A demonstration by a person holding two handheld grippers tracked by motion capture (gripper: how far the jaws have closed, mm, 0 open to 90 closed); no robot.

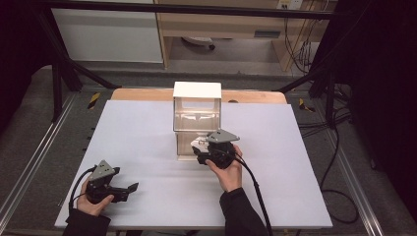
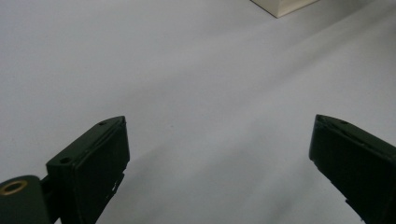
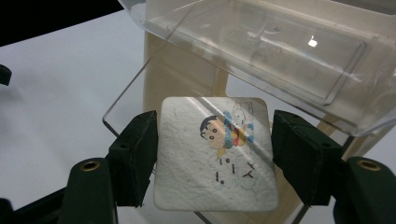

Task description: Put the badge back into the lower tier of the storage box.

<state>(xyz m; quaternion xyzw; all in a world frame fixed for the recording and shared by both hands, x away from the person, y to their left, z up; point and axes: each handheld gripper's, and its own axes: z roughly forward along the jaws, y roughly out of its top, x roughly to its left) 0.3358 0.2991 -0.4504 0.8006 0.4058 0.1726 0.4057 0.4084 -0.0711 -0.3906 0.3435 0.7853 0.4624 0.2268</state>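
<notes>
While clamped: right gripper [image 3: 212, 154] pinches one cartoon-printed white packet [image 3: 215, 156] by its sides.
Packet place: just before the one wooden stand [image 1: 196, 120], under its clear flap [image 3: 261, 51].
Left gripper [image 1: 129, 189]: one, jaws wide, low over table [image 1: 147, 147], well left of the stand.

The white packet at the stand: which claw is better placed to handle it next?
The right claw. Its jaws are shut on the white packet at the clear tray of the stand. The left claw is open with nothing between its jaws, low over the table well away from the stand.
</notes>
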